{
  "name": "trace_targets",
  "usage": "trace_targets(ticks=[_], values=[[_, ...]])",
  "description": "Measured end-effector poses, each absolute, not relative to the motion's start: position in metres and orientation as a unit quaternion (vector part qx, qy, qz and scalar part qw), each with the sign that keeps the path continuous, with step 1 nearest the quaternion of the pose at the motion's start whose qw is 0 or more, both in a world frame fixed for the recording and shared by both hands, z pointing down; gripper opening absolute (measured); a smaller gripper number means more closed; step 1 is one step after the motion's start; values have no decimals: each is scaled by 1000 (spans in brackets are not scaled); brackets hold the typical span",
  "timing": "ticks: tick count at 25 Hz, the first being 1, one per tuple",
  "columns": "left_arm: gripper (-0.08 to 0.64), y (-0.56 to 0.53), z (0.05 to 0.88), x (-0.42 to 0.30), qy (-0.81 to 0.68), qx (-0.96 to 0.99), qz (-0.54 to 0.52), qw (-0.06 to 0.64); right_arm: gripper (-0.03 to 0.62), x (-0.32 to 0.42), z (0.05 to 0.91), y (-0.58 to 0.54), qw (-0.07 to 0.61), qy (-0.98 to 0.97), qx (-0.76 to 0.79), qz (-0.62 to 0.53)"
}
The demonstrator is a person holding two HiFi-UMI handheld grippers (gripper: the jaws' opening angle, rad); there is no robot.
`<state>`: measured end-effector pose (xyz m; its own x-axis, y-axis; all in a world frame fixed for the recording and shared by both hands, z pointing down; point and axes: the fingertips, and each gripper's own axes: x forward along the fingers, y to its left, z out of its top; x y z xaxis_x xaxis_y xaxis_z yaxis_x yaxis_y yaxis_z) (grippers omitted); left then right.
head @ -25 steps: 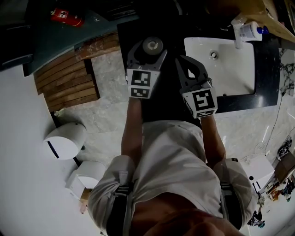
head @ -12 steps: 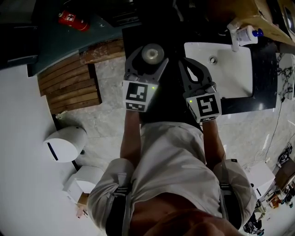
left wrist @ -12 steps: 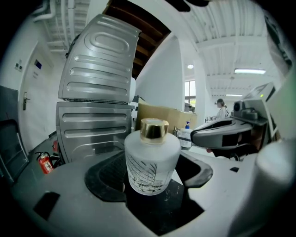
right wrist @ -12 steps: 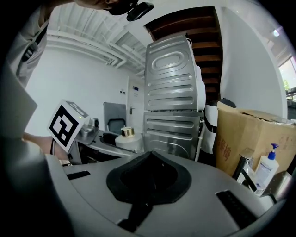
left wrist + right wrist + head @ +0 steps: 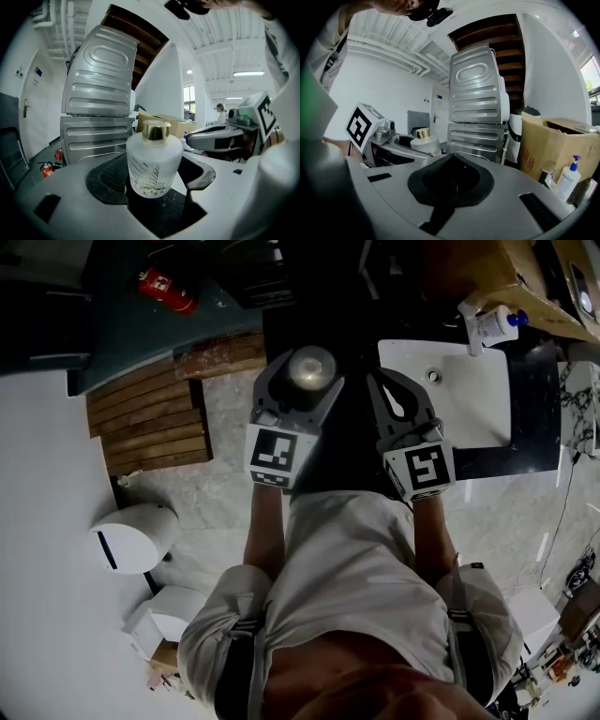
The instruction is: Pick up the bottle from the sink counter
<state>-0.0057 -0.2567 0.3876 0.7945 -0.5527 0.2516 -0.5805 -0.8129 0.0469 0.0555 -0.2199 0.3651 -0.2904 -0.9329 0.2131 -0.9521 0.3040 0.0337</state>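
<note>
A frosted white bottle (image 5: pixel 153 161) with a gold cap stands upright between the pads of my left gripper (image 5: pixel 154 183), which is shut on it. From the head view the bottle's cap (image 5: pixel 310 368) shows at the front of the left gripper (image 5: pixel 298 390), over the dark counter (image 5: pixel 349 442) left of the white sink (image 5: pixel 478 418). My right gripper (image 5: pixel 398 399) is alongside to the right, shut with nothing in it. In the right gripper view its pads (image 5: pixel 451 180) meet, and the bottle (image 5: pixel 424 139) shows off to the left.
A pump soap bottle (image 5: pixel 492 322) stands at the sink's far edge beside a cardboard box (image 5: pixel 546 140). A ribbed metal appliance (image 5: pixel 477 108) rises ahead. On the floor to the left are a wooden pallet (image 5: pixel 150 413), a red fire extinguisher (image 5: pixel 167 289) and a white bin (image 5: pixel 134 535).
The left gripper keeps its hold on the bottle and has drawn slightly toward the body. The right gripper has kept beside it, still shut.
</note>
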Motion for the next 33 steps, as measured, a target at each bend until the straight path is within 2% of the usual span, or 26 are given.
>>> trace_targets(ticks=[6, 11, 33], values=[[318, -246, 369, -18, -305, 945, 103, 55, -4, 52, 345, -215, 95, -806, 583, 27], [318, -238, 357, -25, -308, 945, 96, 49, -5, 51, 342, -209, 126, -805, 579, 23], [318, -231, 357, -20, -300, 947, 104, 44, -5, 52, 340, -204, 112, -807, 579, 23]])
